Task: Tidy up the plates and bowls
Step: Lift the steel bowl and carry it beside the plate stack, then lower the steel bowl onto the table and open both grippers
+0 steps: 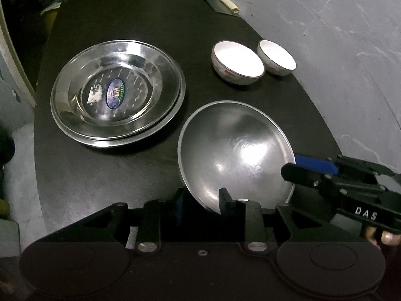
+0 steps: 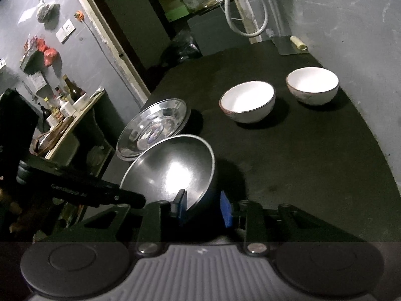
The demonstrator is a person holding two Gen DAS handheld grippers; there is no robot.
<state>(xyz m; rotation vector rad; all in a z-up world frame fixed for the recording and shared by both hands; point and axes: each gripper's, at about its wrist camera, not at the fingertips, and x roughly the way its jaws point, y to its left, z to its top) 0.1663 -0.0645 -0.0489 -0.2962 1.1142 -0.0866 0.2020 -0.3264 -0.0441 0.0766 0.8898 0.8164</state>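
A steel bowl [image 1: 238, 150] [image 2: 173, 170] sits near the front of the black table [image 1: 100, 175]. My left gripper [image 1: 201, 202] straddles the bowl's near rim with a gap at its pads, so it is open. My right gripper [image 2: 203, 207] [image 1: 298, 166] stands over the opposite rim, one blue pad inside and one outside, also open. One finger of the left gripper [image 2: 120, 194] shows at the bowl's left edge. A stack of steel plates [image 1: 117, 92] [image 2: 153, 128] lies left of the bowl. Two white bowls [image 1: 238, 62] [image 1: 277, 57] [image 2: 246, 100] [image 2: 312, 85] stand apart at the far right.
A cleaver with a pale handle [image 1: 220, 2] [image 2: 288, 45] lies at the table's far edge. A grey wall [image 1: 351, 50] runs along the right side. In the right wrist view a shelf with bottles [image 2: 65, 100] stands off the left edge, and a hose [image 2: 245, 12] hangs behind.
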